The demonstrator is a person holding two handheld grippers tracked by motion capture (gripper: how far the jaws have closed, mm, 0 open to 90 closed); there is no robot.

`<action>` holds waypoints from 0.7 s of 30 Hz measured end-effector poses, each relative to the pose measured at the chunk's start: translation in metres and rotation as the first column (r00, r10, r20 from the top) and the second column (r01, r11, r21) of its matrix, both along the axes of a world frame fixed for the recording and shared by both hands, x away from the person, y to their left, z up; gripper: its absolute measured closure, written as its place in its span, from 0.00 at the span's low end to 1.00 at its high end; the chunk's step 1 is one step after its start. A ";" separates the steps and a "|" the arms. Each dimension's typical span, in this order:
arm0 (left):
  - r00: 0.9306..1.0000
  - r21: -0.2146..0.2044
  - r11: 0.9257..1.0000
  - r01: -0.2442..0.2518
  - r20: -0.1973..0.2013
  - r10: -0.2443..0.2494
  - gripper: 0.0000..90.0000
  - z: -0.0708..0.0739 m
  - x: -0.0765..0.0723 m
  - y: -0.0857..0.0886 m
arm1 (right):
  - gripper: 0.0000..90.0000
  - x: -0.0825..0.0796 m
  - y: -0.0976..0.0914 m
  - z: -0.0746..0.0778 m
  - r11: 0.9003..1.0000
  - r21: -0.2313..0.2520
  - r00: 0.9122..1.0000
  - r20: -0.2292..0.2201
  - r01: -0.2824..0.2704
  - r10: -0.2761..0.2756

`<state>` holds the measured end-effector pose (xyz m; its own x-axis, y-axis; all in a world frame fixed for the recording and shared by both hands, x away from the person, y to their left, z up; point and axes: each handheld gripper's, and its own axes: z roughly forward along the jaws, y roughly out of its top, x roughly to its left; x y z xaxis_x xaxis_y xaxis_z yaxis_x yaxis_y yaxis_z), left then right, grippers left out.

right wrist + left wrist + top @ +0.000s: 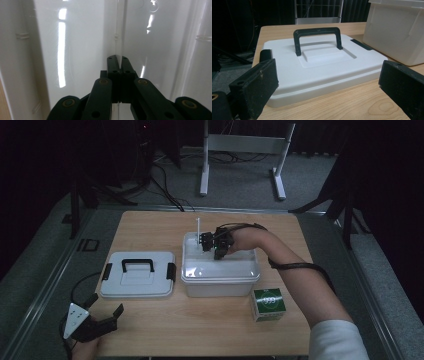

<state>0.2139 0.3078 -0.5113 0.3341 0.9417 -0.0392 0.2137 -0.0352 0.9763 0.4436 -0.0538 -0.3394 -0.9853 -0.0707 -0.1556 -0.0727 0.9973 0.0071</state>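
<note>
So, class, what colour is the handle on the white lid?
Black handle, clearest in the left gripper view.

Green box [269, 303] and white lid [138, 274] on wooden table [150, 227]

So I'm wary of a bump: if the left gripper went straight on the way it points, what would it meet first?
Probably the flat white plastic lid with the black handle, lying on the wooden table just ahead of the open left gripper.

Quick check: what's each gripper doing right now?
Left gripper: open, holding nothing, facing the lid.
Right gripper: shut on a thin clear stick inside the white bin.
</note>
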 end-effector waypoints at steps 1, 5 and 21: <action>1.000 0.001 1.000 0.001 0.000 -0.001 0.02 0.000 0.000 0.000 | 0.99 0.000 -0.001 0.003 1.000 0.002 1.000 0.002 0.000 0.000; 1.000 0.001 1.000 0.001 0.000 -0.001 0.02 0.000 0.000 0.000 | 0.99 -0.004 -0.002 0.021 0.999 0.040 1.000 0.003 0.012 -0.012; 1.000 0.007 1.000 0.001 -0.006 -0.001 0.02 0.000 0.000 0.000 | 0.99 -0.057 -0.004 0.054 0.998 0.063 1.000 0.020 -0.010 0.009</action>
<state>0.2142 0.3076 -0.5109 0.3353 0.9415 -0.0350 0.2193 -0.0418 0.9748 0.3867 -0.0574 -0.2851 -0.9813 -0.0693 -0.1797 -0.0828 0.9942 0.0687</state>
